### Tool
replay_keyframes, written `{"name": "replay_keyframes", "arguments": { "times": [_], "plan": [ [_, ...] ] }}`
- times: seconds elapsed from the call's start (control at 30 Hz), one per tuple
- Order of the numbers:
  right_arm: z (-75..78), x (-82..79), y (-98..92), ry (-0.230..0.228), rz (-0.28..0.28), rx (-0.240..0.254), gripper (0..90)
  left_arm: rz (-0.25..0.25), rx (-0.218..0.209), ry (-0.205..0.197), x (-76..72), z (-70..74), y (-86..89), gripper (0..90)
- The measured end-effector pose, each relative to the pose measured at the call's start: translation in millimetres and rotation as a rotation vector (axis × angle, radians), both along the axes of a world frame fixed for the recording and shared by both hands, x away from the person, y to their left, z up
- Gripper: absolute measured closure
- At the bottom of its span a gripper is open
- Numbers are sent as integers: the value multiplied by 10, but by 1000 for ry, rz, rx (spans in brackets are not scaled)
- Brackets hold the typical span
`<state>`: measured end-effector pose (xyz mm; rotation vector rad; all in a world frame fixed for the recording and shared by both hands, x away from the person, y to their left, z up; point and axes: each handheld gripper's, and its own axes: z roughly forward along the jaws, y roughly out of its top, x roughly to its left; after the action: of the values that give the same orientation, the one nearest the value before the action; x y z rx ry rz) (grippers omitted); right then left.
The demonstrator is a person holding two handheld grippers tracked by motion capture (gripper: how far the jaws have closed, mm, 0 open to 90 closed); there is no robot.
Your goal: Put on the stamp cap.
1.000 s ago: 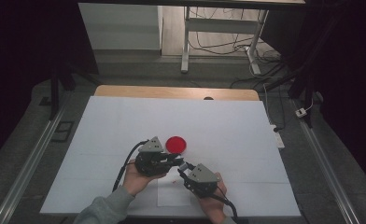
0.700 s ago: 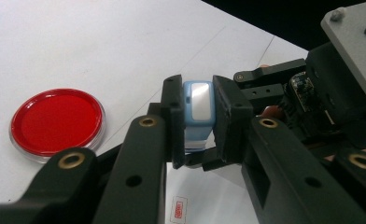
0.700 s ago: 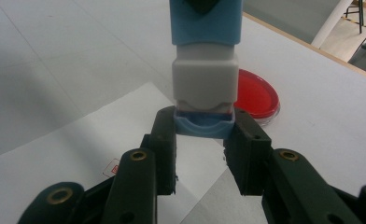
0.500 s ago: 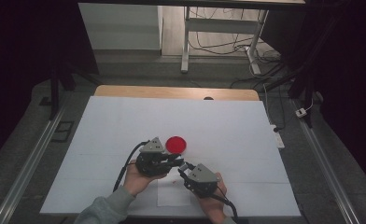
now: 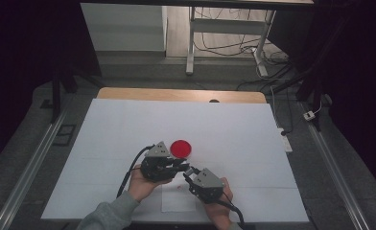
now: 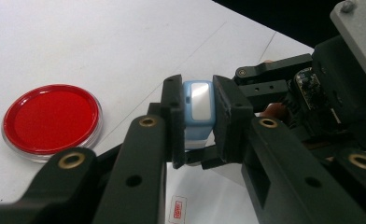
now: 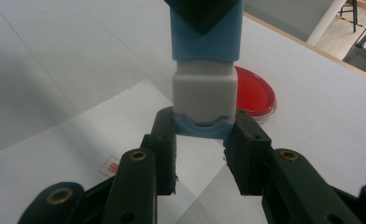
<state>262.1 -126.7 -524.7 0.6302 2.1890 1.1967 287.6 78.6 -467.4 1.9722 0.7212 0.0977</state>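
A small blue and grey-white stamp (image 7: 203, 70) hangs just above the table between both grippers. My left gripper (image 6: 199, 100) is shut on its light blue body (image 6: 197, 116). My right gripper (image 7: 204, 125) is shut on the blue end below the grey-white part. In the high view the left gripper (image 5: 185, 166) and right gripper (image 5: 189, 172) meet tip to tip near the table's front, each in a hand. A round red dish (image 5: 181, 148) lies just behind them, also seen as the red dish (image 6: 50, 119) and the red dish (image 7: 256, 93).
A white sheet of paper (image 5: 179, 197) lies under the grippers with a small red stamp mark (image 7: 111, 164) on it. The white table cover (image 5: 128, 129) spreads wide to the left, right and back. A wooden edge (image 5: 176, 95) runs along the far side.
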Motion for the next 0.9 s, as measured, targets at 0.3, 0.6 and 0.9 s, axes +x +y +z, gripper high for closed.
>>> {"name": "replay_keyframes", "arguments": {
  "times": [0.3, 0.6, 0.9],
  "plan": [
    [-1, -14, 7, -14, -3, -7, 650, -5, -10, 8, 4, -10, 10, 758],
    [7, -34, 5, -36, 6, -13, 651, -13, -18, 12, 1, -12, 15, 760],
    [17, -49, 3, -51, 6, -11, 651, -19, -19, 11, 0, -15, 8, 761]
  ]
}}
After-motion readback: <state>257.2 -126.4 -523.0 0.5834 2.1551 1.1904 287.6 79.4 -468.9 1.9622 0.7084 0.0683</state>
